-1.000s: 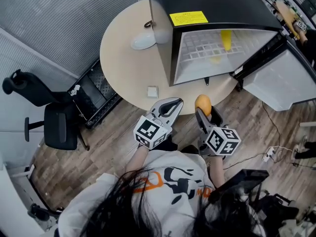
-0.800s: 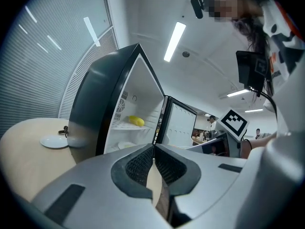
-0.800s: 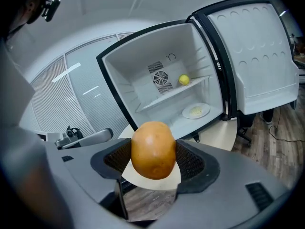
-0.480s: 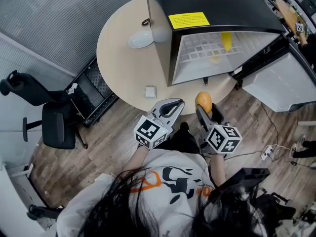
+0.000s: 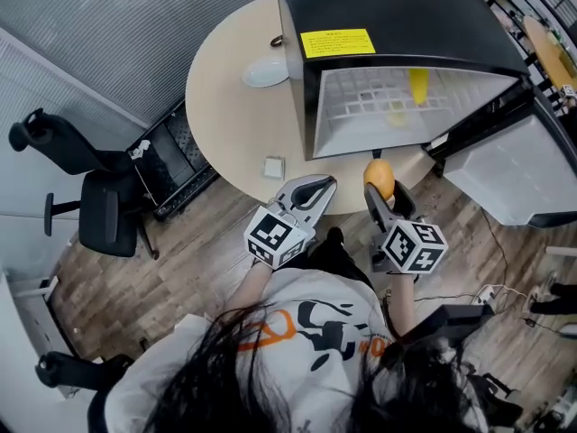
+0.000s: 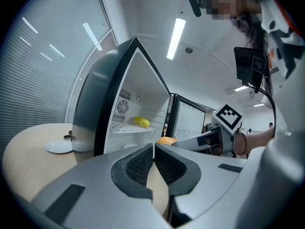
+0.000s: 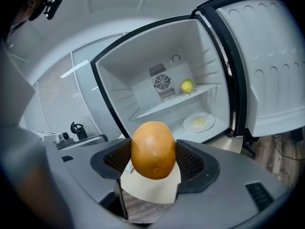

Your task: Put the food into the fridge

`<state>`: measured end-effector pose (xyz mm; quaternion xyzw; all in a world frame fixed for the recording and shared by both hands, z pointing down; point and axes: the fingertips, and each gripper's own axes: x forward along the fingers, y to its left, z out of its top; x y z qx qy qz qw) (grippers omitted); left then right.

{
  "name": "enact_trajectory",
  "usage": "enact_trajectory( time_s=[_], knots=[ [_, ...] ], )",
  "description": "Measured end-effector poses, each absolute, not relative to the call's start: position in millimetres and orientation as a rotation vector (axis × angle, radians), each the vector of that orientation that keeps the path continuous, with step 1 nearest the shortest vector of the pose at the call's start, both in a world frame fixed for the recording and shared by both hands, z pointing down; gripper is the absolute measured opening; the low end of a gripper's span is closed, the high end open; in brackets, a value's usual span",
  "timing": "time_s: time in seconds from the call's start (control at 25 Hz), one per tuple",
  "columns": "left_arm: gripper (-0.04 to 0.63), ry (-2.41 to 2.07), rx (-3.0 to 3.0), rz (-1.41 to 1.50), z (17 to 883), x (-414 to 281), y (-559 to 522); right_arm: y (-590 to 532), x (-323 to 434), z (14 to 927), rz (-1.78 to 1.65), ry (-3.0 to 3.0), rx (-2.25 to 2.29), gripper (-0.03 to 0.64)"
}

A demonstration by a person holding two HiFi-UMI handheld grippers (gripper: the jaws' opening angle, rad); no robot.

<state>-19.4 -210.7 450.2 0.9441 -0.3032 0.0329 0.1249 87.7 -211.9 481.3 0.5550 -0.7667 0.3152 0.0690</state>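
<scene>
Your right tool (image 7: 153,162) is clamped on the round orange fruit (image 7: 153,147), pinched across its middle, facing the open fridge (image 7: 125,75) on the bench (image 5: 230,106). It looks firm and smooth, probably light, perhaps slippery, so a hold across the widest part suits it. Your left tool (image 6: 153,162) is closed and empty.

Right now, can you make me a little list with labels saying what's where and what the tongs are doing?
Place: round beige table with a black mini fridge standing on it
Fridge door: open
Inside fridge: yellow fruit on the white shelf; small white plate of pale food on the floor below it
Right tongs: shut on a round orange fruit, in front of the open fridge
Left tongs: shut, nothing between them
Also on table: white dish; small white square
</scene>
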Motion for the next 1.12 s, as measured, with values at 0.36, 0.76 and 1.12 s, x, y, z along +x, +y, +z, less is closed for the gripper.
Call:
enact_trajectory(
  time_s=[0.36,0.76,1.12],
  knots=[
    [0.011,-0.972,2.731,0.125,447.7,-0.6,-220.9,-261.6,114.0,447.5,0.835,-2.423,1.620,0.304],
    [0.011,-1.068,2.710,0.164,447.2,5.3,-232.9,-328.0,112.0,416.0,0.620,-2.511,1.506,0.304],
    [0.011,-1.151,2.682,0.161,446.0,-2.3,-246.2,-375.3,75.8,402.4,0.387,-2.525,1.337,0.304]
  ],
)
